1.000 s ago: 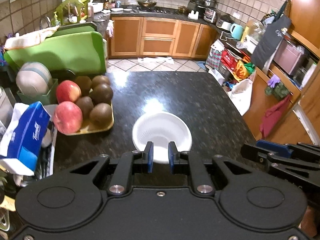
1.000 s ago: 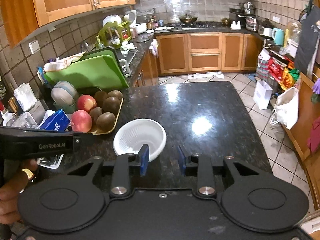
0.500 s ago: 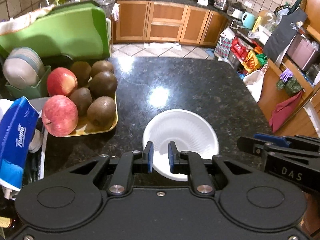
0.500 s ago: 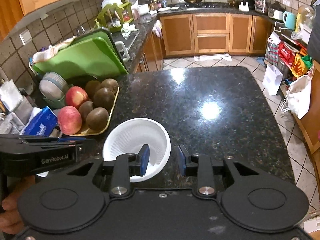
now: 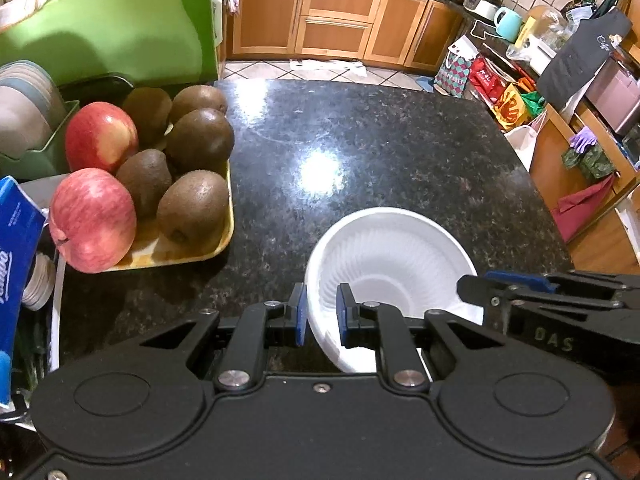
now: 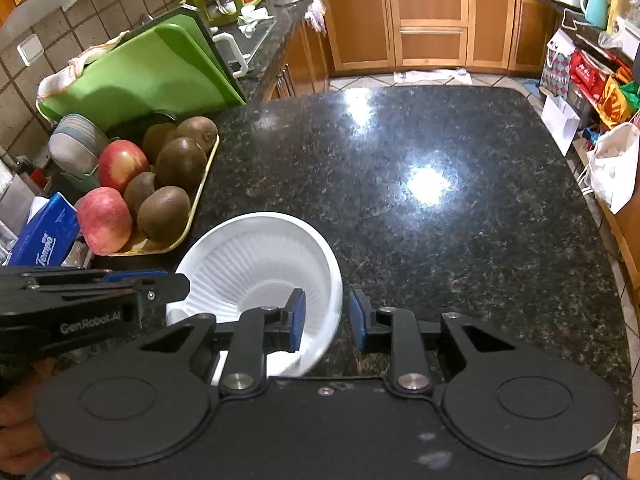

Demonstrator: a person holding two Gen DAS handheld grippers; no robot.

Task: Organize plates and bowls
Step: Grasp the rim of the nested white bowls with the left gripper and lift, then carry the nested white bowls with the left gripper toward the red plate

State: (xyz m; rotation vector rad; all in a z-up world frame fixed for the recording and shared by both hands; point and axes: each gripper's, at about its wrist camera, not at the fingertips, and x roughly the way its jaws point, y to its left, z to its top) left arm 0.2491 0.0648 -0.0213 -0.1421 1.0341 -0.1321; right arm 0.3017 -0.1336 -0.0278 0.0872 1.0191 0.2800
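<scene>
You see a white bowl (image 5: 394,256) with fine radial ribbing on a black countertop (image 5: 384,152) speckled with grey and brown flecks. Your black grippers carry blue pads (image 6: 298,318). Beside the bowl, a pale yellow tray (image 5: 200,254) holds red-and-yellow blushed apples (image 5: 93,220) and fuzzy brown kiwis (image 5: 194,206). A bright green board (image 6: 140,80) leans behind; a blue tissue pack (image 6: 46,236) bears white lettering.
</scene>
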